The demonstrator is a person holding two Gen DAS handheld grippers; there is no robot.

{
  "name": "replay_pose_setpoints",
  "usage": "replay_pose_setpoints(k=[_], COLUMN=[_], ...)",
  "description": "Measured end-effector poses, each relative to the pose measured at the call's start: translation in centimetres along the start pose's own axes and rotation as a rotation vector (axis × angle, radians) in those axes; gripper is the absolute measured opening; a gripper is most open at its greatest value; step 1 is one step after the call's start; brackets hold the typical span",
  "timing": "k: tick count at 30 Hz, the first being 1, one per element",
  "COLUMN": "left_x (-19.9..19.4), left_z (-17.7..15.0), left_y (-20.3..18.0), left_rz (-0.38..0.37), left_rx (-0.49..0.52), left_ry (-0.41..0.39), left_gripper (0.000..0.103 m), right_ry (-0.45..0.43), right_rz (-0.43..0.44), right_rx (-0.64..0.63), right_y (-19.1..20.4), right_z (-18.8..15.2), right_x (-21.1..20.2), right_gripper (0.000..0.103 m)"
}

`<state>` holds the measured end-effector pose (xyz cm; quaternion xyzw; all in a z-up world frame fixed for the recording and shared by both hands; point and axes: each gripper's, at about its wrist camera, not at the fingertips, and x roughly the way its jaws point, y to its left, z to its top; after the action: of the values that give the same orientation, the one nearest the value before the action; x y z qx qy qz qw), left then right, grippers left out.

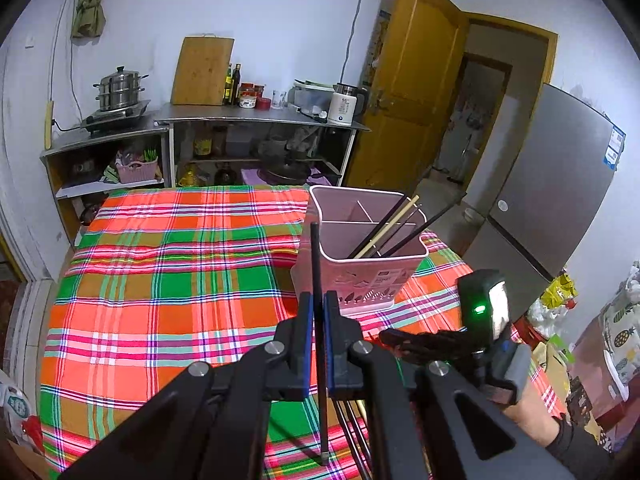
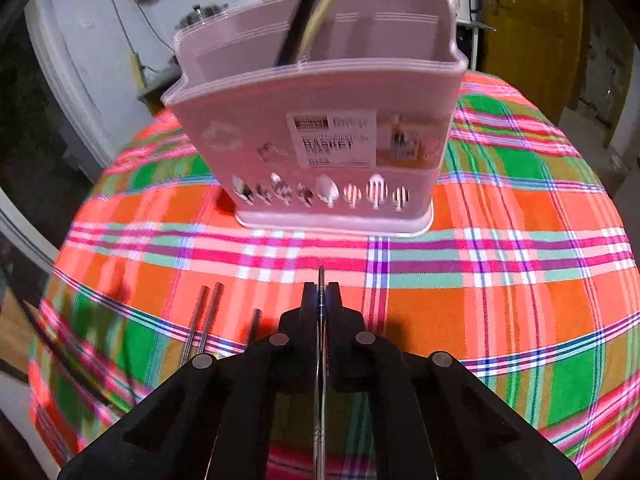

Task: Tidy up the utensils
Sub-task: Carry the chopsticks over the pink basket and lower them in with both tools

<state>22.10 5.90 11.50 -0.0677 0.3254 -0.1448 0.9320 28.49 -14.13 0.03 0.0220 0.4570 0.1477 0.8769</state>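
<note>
Pink plastic basket (image 2: 320, 128) stands on the checked tablecloth (image 2: 520, 300), some chopsticks already inside. The left gripper (image 1: 319, 312) pinches a black chopstick (image 1: 316, 264) upright, probably for dropping in; the right gripper (image 2: 321, 300) grips a steel chopstick (image 2: 321, 280) low, pointing at the basket.

Left tool (image 1: 319, 300): clamped on a black chopstick (image 1: 320, 360), held upright above the plaid cloth (image 1: 180, 280).
Holder: pink utensil basket (image 1: 360, 276) on the counter, just beyond the tool.
Holder contents: several chopsticks (image 1: 390, 226) leaning right in the near compartment.
Right tool (image 1: 480, 308): beside the basket; jaws hidden.
</note>
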Motion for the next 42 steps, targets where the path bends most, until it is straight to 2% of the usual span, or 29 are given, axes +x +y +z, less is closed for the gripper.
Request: replay_pose_setpoints(k=[10, 18, 31, 42], left_x=[-0.7, -1.7, -2.2, -0.7], left_z=[0.4, 0.8, 1.9, 4.3], left_y=[-0.6, -1.1, -2.0, -2.4], left_rz=[0.019, 0.036, 0.044, 0.026], left_rx=[0.004, 0.013, 0.029, 0.021], left_ry=[-0.011, -0.020, -0.020, -0.003], left_gripper=[0.005, 0.005, 0.005, 0.005], right_ry=[-0.174, -0.260, -0.319, -0.378], right_rz=[0.049, 0.066, 0.086, 0.102], right_rx=[-0.020, -0.042, -0.055, -0.058], right_y=[0.0, 0.7, 0.6, 0.8], right_z=[1.6, 1.7, 1.7, 3.8], right_x=[-7.6, -11.6, -14.1, -14.7], right_gripper=[0.004, 0.004, 0.004, 0.003])
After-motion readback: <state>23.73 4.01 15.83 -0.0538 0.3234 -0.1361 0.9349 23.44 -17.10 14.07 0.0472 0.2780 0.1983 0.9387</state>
